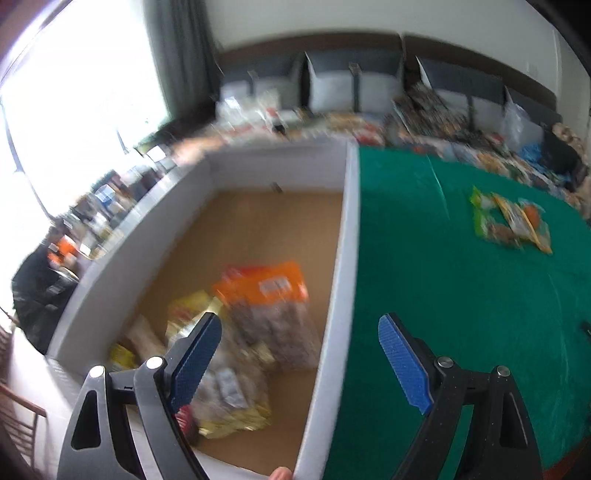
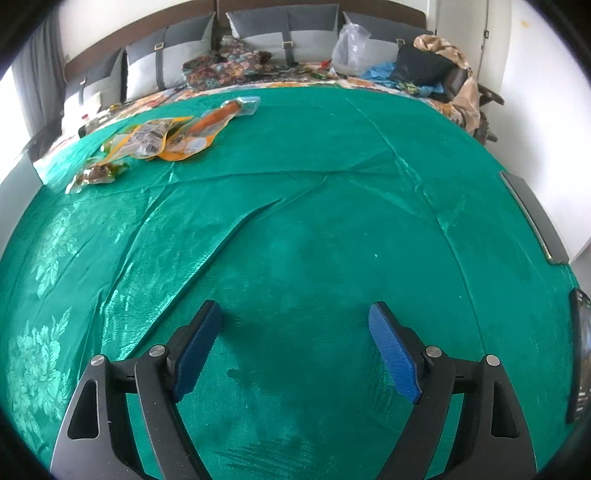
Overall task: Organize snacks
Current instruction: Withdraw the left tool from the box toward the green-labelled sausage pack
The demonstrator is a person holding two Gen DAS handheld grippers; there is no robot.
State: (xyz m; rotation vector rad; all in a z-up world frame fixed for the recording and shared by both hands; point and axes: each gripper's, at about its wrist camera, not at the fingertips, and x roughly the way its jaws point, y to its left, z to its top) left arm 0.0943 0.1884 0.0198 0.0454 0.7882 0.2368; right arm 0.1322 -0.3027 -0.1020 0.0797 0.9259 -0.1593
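My left tool hung with its two blue fingers wide apart, and nothing was between them. It sat right over the side wall of a big white box. One finger was over the inside of the box and the other was over the green cloth.

The box had a brown floor. Some snack bags lay in it, near the corner close to me. I saw an orange bag with dark bits showing through its clear part. Beside it lay a yellow bag, and more shiny bags were piled closer to me. This picture was blurry, so I could not read any of them.

My right tool was also spread wide and held nothing. It hung just above the bare green cloth, which had wrinkles and a flower pattern.

A small pile of snack packets lay on the cloth, far from the right tool, up and to its left. One was long and orange. In the left view, that pile lay well apart from the box.

Behind the cloth I saw grey pillows and a clear plastic bag.
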